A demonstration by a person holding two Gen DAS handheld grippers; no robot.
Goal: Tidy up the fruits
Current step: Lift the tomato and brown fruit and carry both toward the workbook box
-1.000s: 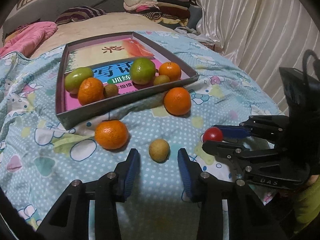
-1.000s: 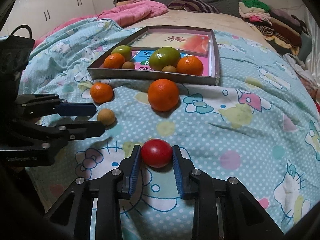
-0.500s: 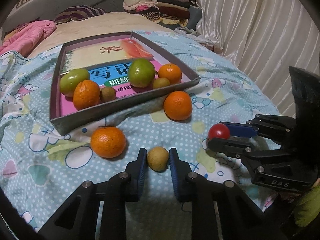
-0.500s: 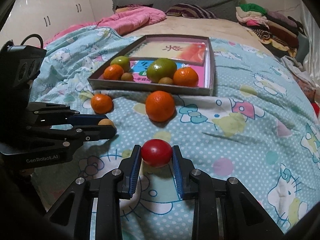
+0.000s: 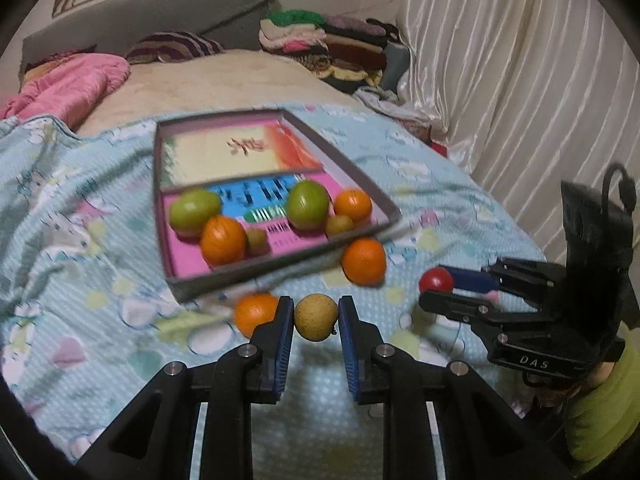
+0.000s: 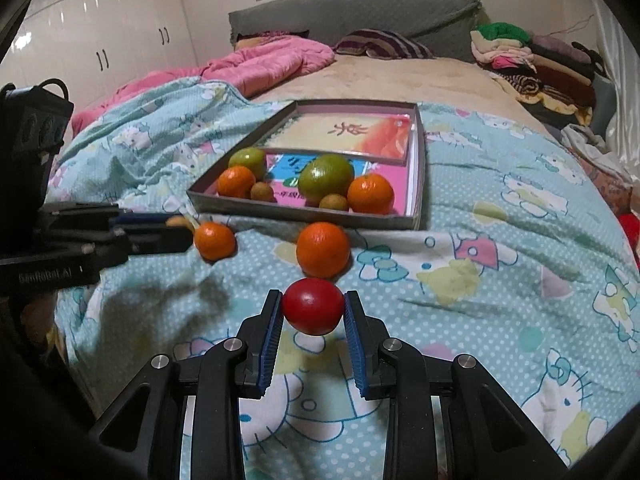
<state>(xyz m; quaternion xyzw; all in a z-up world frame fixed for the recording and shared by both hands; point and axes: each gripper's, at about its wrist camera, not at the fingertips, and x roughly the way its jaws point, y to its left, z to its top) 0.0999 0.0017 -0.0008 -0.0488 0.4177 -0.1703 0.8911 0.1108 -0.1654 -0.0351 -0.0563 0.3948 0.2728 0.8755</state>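
Gripping a small tan round fruit between its blue pads, my left gripper has its jaws clenched on it above the patterned bedspread. My right gripper has its jaws clamped on a red fruit, also clear of the bed. Ahead, the grey tray rests on the bedspread and holds two green fruits, two oranges and two small brown ones along its near edge. Two more oranges lie on the bedspread just in front of the tray: one near the red fruit, another beside my left gripper.
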